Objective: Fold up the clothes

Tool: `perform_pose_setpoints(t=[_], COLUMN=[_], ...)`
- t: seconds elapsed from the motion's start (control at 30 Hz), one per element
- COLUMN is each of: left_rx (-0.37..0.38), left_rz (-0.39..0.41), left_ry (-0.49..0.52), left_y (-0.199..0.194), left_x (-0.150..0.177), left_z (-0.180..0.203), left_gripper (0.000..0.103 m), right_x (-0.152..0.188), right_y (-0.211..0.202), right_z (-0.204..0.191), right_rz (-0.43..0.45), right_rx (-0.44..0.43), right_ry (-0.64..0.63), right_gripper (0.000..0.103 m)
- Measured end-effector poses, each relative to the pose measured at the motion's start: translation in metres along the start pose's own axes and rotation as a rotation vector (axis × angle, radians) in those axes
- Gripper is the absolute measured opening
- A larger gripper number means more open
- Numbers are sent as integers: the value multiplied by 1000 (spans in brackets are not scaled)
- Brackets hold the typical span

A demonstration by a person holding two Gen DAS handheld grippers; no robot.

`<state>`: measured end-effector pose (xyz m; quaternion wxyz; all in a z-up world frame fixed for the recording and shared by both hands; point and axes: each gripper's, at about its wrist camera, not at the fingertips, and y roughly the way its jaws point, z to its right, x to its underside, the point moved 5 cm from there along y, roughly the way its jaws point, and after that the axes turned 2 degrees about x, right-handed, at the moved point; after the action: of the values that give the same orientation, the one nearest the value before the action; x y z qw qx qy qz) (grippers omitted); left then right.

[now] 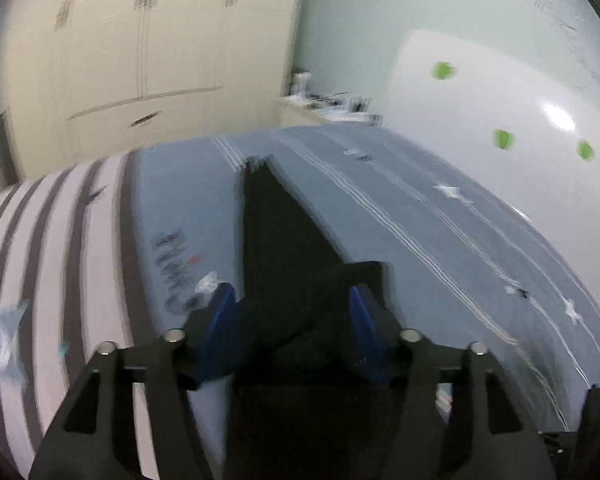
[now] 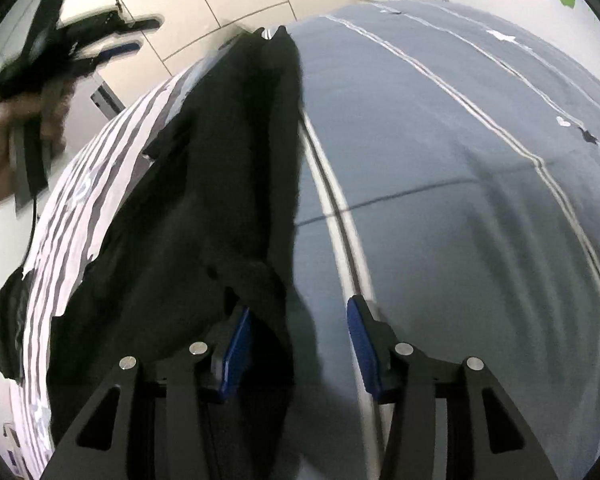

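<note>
Overhead left hand-held gripper (image 2: 120,40) – raised, jaws apart

You have a black garment (image 2: 204,184) lying on a bed cover (image 2: 440,160) that is slate blue across most of its width, crossed by thin white line-stripes and dotted with small white and dark stars. Along one side the cover turns to broad bands of pale lilac-white and dark grey (image 1: 52,264), with a large pale blue star there, and some dark lettering with a red mark sits on the blue next to them. Your left gripper (image 1: 292,320) and right gripper (image 2: 300,336) are black with bright blue finger pads and silver pins. Behind you see cream cupboard doors (image 1: 140,60), a pale green wall, and a glossy white panel (image 1: 480,92) with green spots.
</note>
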<state>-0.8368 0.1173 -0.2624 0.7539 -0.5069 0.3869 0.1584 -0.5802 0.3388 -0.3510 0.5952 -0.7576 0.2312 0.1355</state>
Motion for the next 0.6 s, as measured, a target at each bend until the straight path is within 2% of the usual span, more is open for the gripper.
perform_pose_setpoints(t=[0.17, 0.27, 0.47, 0.6], left_rx=[-120, -167, -165, -185], left_rz=[-63, -90, -128, -160], left_ry=[-165, -239, -283, -244], left_y=[-25, -52, -102, -133], left_x=[60, 104, 172, 212], left_z=[-64, -85, -68, -54], left_gripper=[64, 64, 64, 64], right_x=[-5, -16, -40, -49], right_y=[-3, 3, 35, 53], right_z=[-5, -12, -18, -15], right_rz=[35, 52, 24, 24], right_rx=[25, 43, 47, 75], right_ry=[-61, -99, -120, -126], right_gripper=[44, 44, 46, 45])
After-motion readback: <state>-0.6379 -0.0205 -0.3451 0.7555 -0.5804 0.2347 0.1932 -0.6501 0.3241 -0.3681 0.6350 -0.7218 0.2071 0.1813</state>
